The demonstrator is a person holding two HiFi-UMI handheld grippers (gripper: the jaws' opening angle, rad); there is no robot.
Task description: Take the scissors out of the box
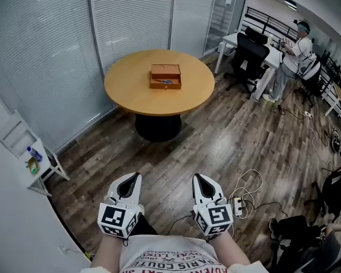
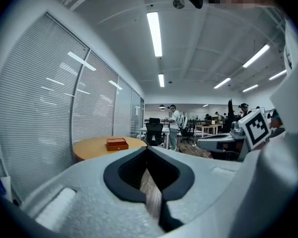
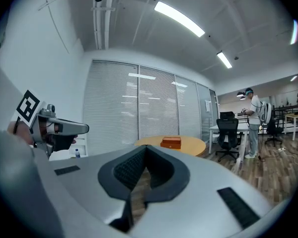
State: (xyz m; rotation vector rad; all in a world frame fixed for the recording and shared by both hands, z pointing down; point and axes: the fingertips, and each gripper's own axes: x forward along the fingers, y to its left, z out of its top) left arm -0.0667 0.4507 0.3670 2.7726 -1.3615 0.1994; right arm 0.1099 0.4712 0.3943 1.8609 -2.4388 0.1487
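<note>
1. While both jaw pairs stand closed and empty, left gripper [image 1: 131, 181] and right gripper [image 1: 200, 181] sit lower centre.
2. Orange-brown wooden box [image 1: 165, 77] (scissors presumably inside, unconfirmed) rests on round wooden table [image 1: 125, 90], upper centre, well apart, equidistant from both.

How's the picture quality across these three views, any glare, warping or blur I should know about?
Head view: even light, sharp, box small but clear on the table. Left gripper view: heavy fisheye, dark corners, ceiling lights glaring. Right gripper view: same warping, blinds bowed.
</note>
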